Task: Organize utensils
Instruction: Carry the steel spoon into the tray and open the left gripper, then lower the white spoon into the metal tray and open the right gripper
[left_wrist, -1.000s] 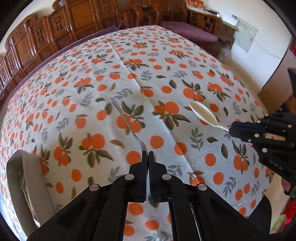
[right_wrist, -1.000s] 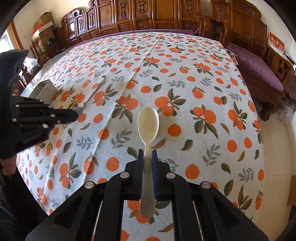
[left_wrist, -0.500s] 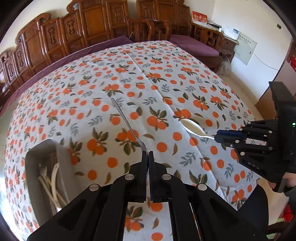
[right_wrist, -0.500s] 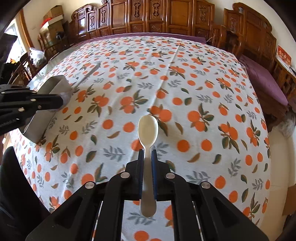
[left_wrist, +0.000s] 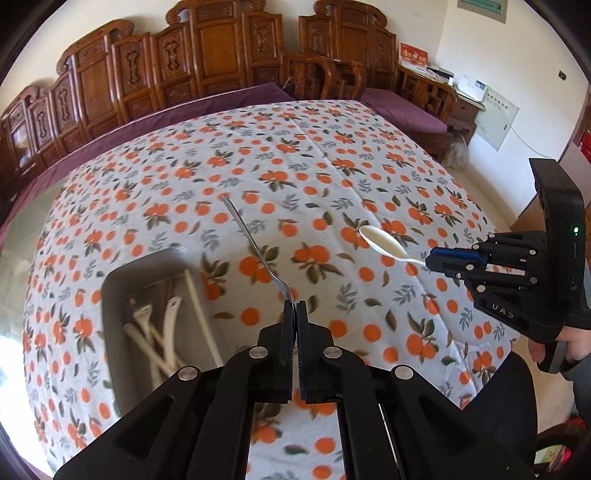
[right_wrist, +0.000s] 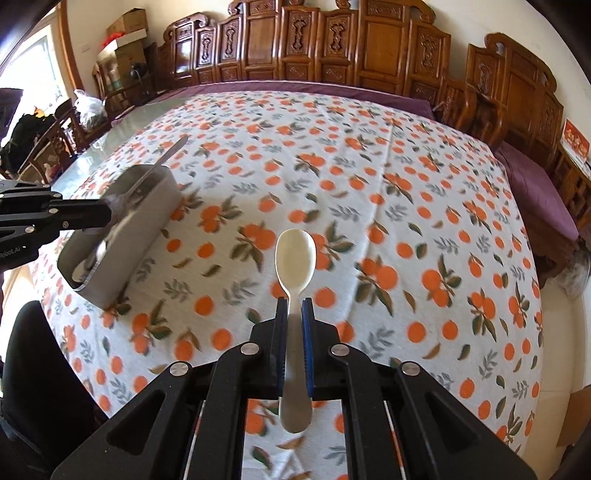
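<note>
My left gripper (left_wrist: 295, 304) is shut on the head end of a thin metal utensil (left_wrist: 251, 240), whose handle points forward over the table. My right gripper (right_wrist: 294, 302) is shut on the handle of a cream spoon (right_wrist: 295, 254), bowl forward. Both hang above the cloth. A grey open box (left_wrist: 142, 264) lies on the table below and left of the left gripper, holding several pale utensils and sticks. In the right wrist view the left gripper (right_wrist: 107, 214) hovers over that box (right_wrist: 140, 229) with the metal utensil (right_wrist: 162, 158). The left wrist view shows the right gripper (left_wrist: 428, 260) with the cream spoon (left_wrist: 380, 240).
An orange-print tablecloth (right_wrist: 369, 206) covers the large table. Carved wooden chairs (left_wrist: 221, 70) line the far edge, with a purple cushioned bench (right_wrist: 535, 184) to the right. A person's hand (left_wrist: 554, 350) grips the right tool beyond the table's near right edge.
Both grippers have risen and drawn back with their utensils still held. The grey box has come further into both views, and the left gripper now hovers over it.
</note>
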